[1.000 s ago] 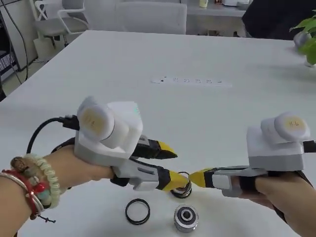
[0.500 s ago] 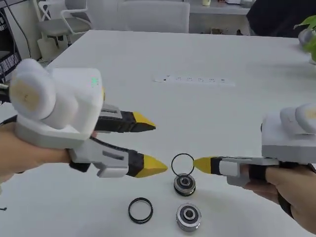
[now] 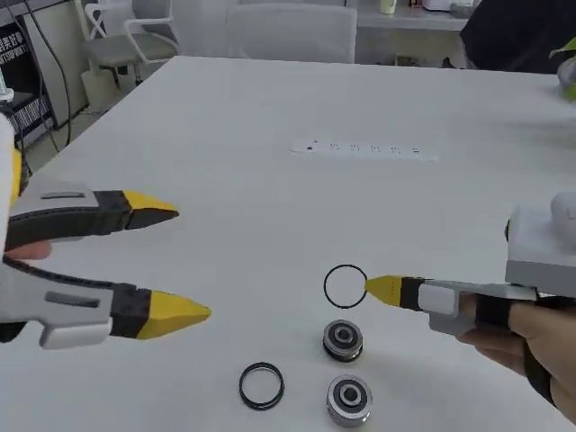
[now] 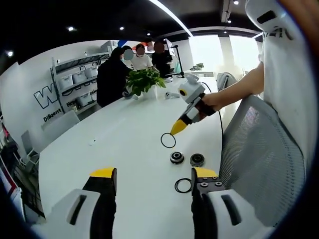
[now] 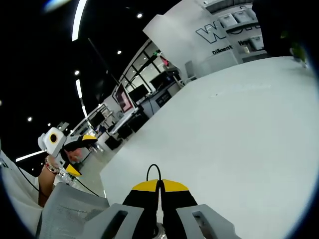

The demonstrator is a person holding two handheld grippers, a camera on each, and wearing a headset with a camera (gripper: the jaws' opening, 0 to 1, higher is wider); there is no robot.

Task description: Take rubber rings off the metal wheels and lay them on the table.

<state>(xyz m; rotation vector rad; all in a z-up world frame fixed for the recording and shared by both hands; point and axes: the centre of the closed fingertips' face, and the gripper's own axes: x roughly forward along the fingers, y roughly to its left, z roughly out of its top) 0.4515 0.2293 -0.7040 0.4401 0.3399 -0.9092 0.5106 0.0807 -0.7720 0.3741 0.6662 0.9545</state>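
Pinching a thin black rubber ring (image 3: 325, 286) upright between its closed yellow tips, the right gripper (image 3: 371, 288) is holding it at 12 o'clock from the farther metal wheel (image 3: 343, 339). The left gripper (image 3: 189, 263) is hanging wide open and empty at 9 o'clock. A 2nd ring (image 3: 241, 385) is lying flat on the white table (image 3: 270, 180), at 9 o'clock from the nearer wheel (image 3: 348, 398).

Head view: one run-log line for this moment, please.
right tongs: shut on rubber ring | left tongs: open, empty | second ring: on table
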